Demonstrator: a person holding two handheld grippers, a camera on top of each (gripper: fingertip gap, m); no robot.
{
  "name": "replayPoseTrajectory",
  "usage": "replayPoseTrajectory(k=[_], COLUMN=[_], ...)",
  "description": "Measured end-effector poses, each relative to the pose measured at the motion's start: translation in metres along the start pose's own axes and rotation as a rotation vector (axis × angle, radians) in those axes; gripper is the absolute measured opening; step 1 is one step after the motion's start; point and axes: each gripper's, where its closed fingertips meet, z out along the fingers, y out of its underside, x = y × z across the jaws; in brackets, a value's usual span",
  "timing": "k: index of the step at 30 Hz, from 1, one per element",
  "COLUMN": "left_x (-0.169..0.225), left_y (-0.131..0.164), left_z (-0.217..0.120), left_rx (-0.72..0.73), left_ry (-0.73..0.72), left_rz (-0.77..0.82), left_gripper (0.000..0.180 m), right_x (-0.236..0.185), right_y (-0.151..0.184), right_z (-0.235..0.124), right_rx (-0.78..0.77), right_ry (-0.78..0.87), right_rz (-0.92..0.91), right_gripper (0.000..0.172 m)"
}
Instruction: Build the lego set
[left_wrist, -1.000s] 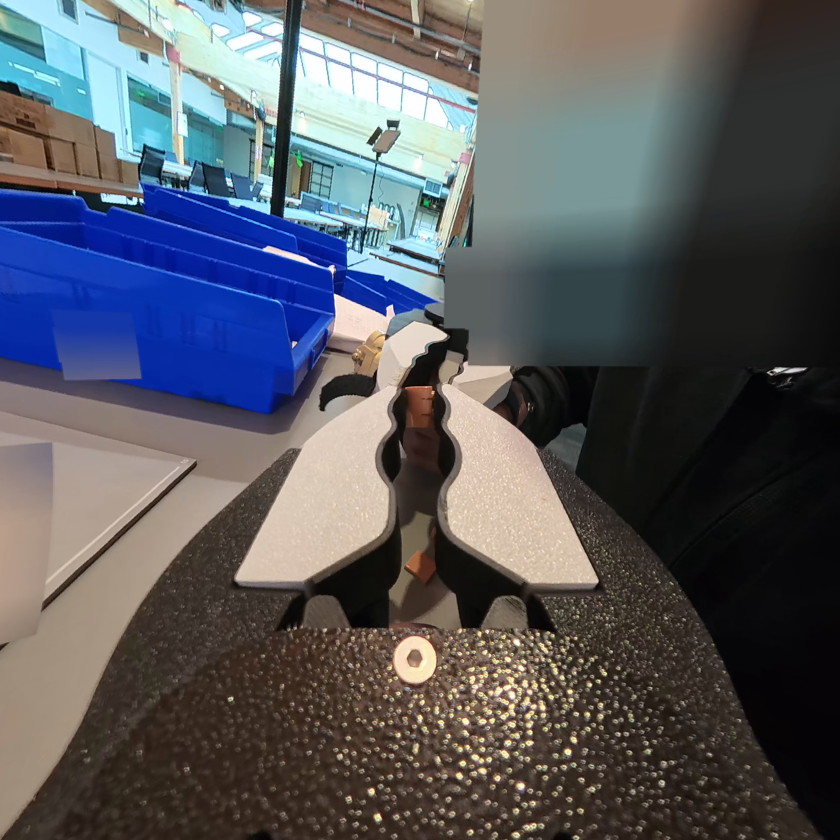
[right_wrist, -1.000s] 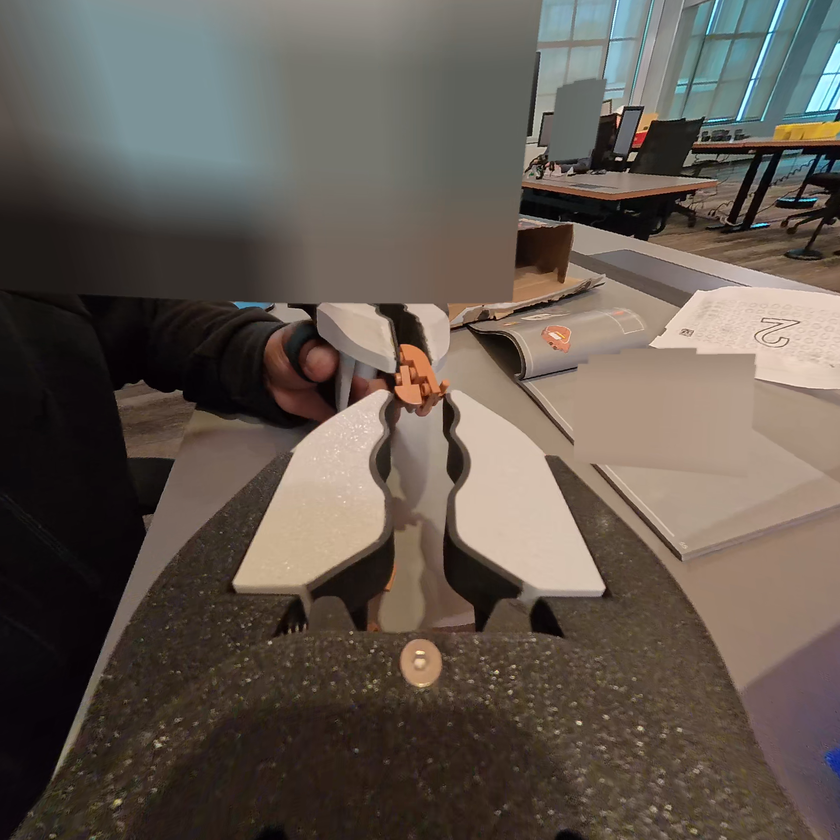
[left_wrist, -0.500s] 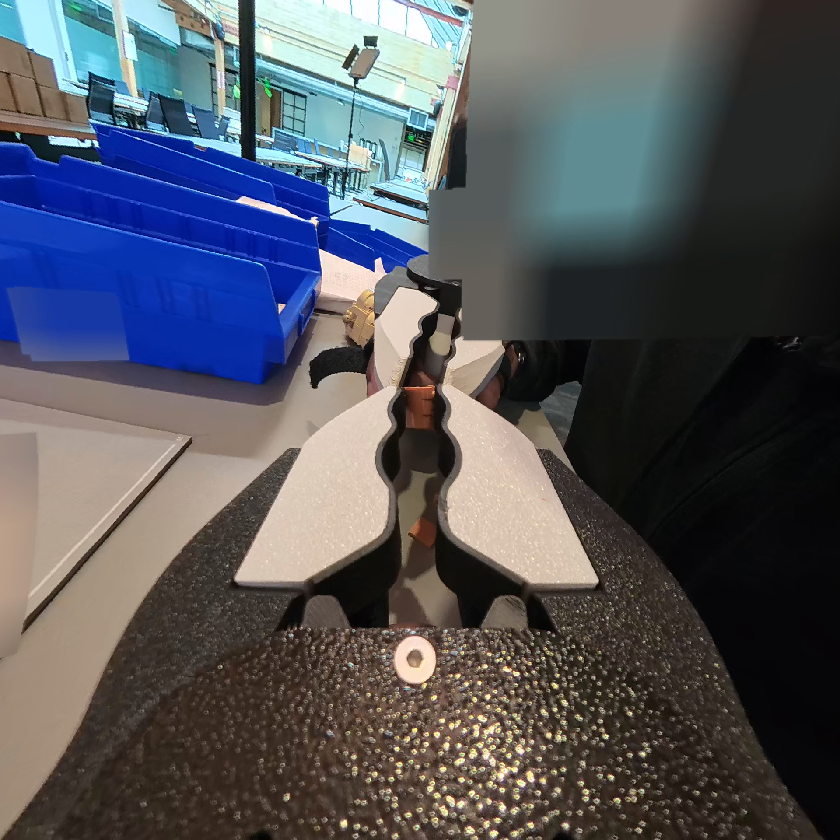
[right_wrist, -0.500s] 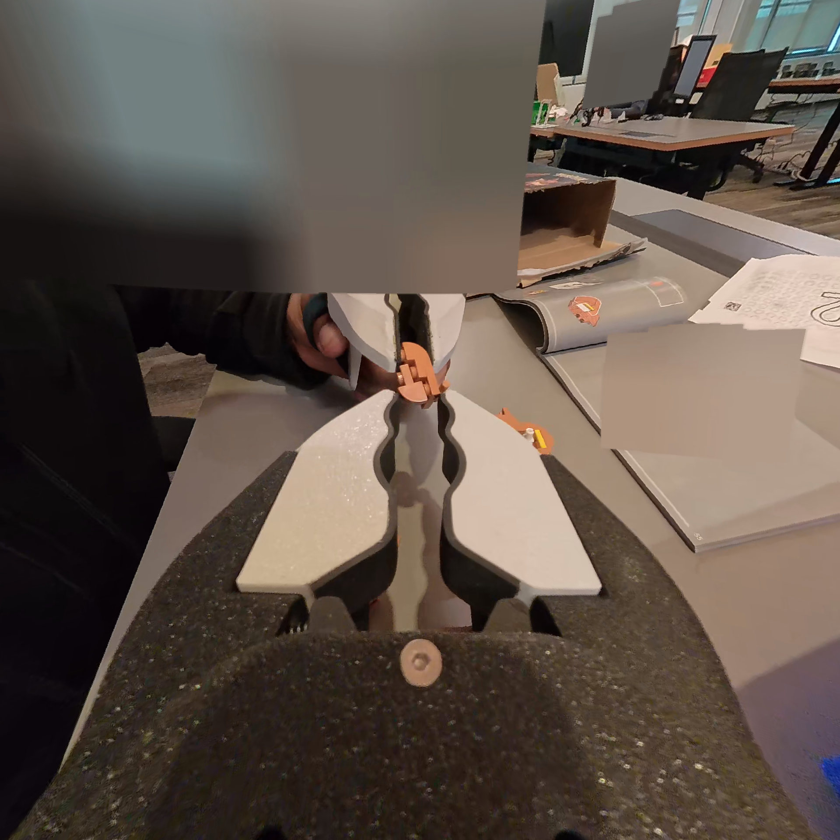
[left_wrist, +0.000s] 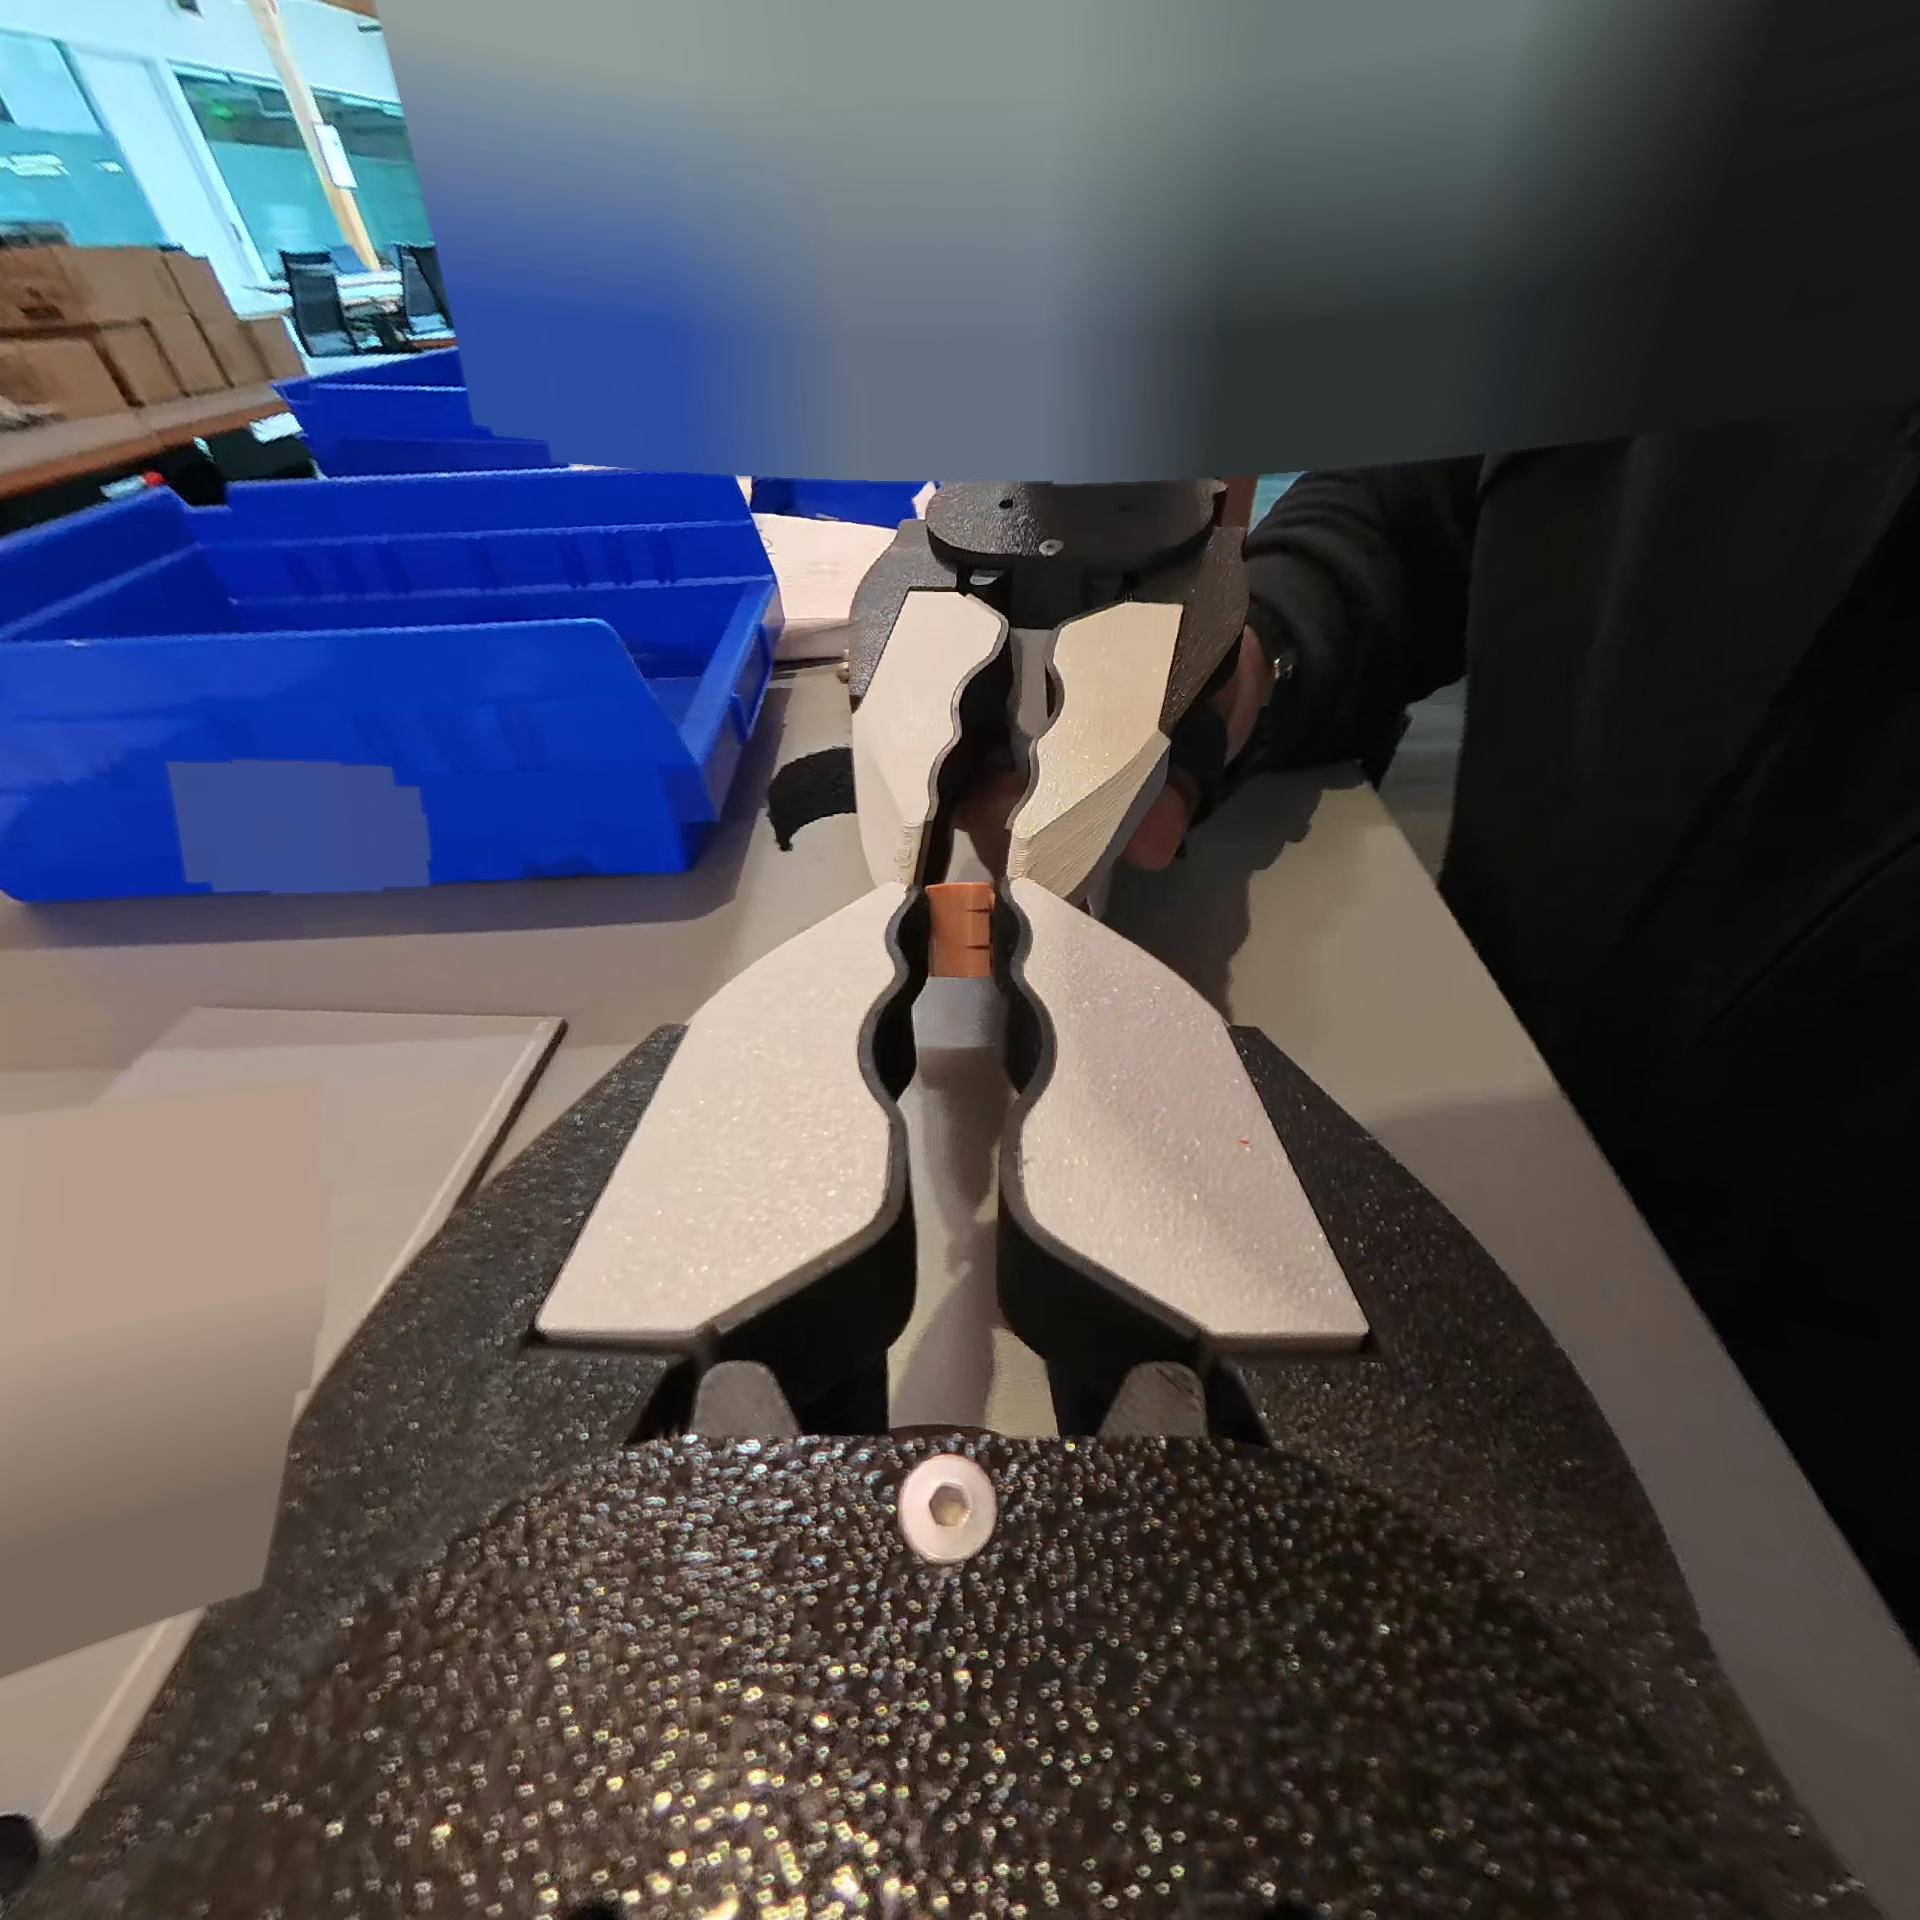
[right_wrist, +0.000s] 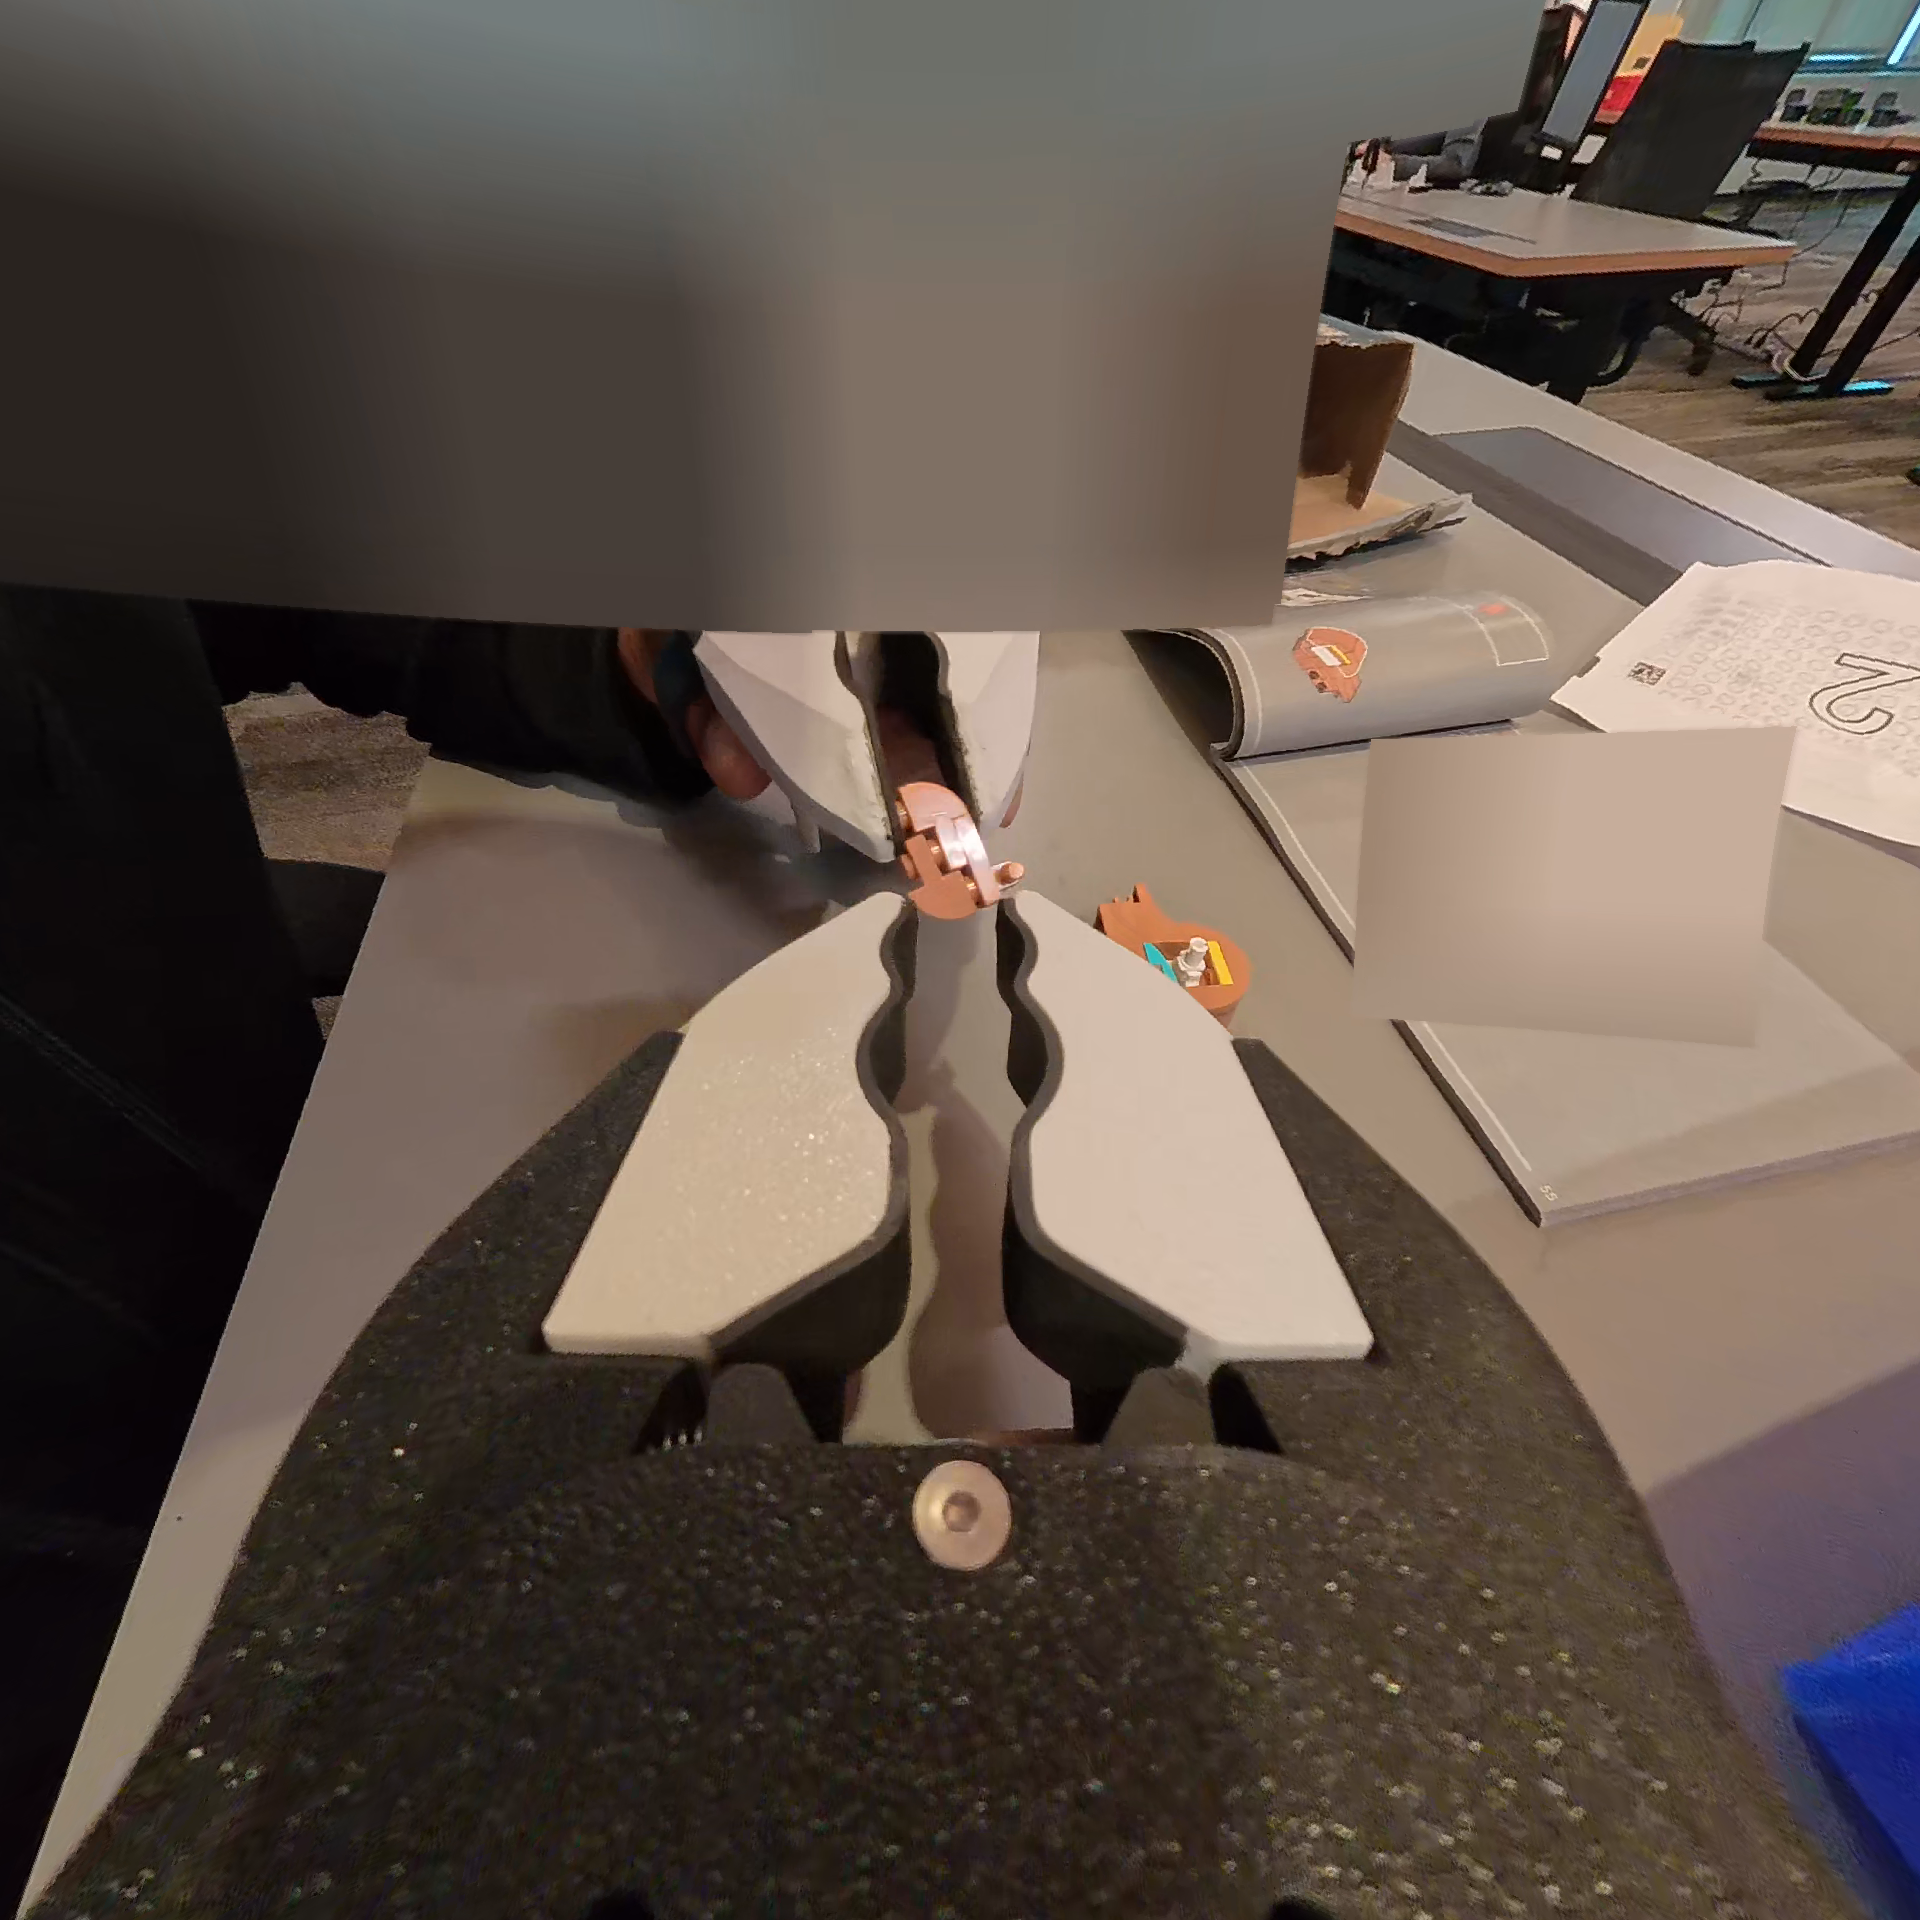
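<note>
In the left wrist view my left gripper (left_wrist: 961, 904) is shut on a small brown brick piece (left_wrist: 958, 930), which sits pinched between its fingertips. The right wrist view shows the same piece (right_wrist: 935, 883) as a brown assembly with a pale curved part and a peg, sticking out of the left gripper (right_wrist: 935, 831). My right gripper (right_wrist: 951, 909) faces it tip to tip with narrow jaws. The piece's rounded end sits just at its fingertips, and a sliver of gap shows on the right side. The right gripper also shows in the left wrist view (left_wrist: 968, 852).
Both grippers are over a grey table (right_wrist: 623, 987). A small brown model with teal and yellow parts (right_wrist: 1174, 956) stands just right of my right fingertips. An open booklet (right_wrist: 1558, 1143), a printed sheet (right_wrist: 1766, 665) and a cardboard box (right_wrist: 1351, 436) lie to the right. Blue bins (left_wrist: 416, 707) stand to the left. Left and right tips are no more than a few centimetres apart.
My right jaws have narrowed around the end of the brown piece. Both grippers have tilted down toward the table, bringing the small brown model into view. My left gripper has kept its hold.
</note>
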Motion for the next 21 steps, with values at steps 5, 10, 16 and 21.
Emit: replayPoseTrajectory(k=[5,10,16,21], left_x=[0.0,0.0,0.021,0.019], left_y=[0.001,0.003,0.002,0.001], left_z=[0.0,0.001,0.008,0.012], left_rx=[0.019,0.012,0.004,0.021], left_ry=[0.01,-0.008,0.04,-0.004], left_rz=[-0.021,0.036,0.177,0.173], left_gripper=[0.011,0.012,0.012,0.011], right_x=[0.001,0.001,0.008,0.015], right_y=[0.001,0.003,0.004,0.003], right_z=[0.0,0.0,-0.002,-0.002], right_rx=[-0.007,-0.016,-0.02,-0.005], right_ry=[0.011,0.018,0.054,0.098], right_rz=[-0.01,-0.019,-0.017,0.008], right_gripper=[0.013,0.013,0.0,0.0])
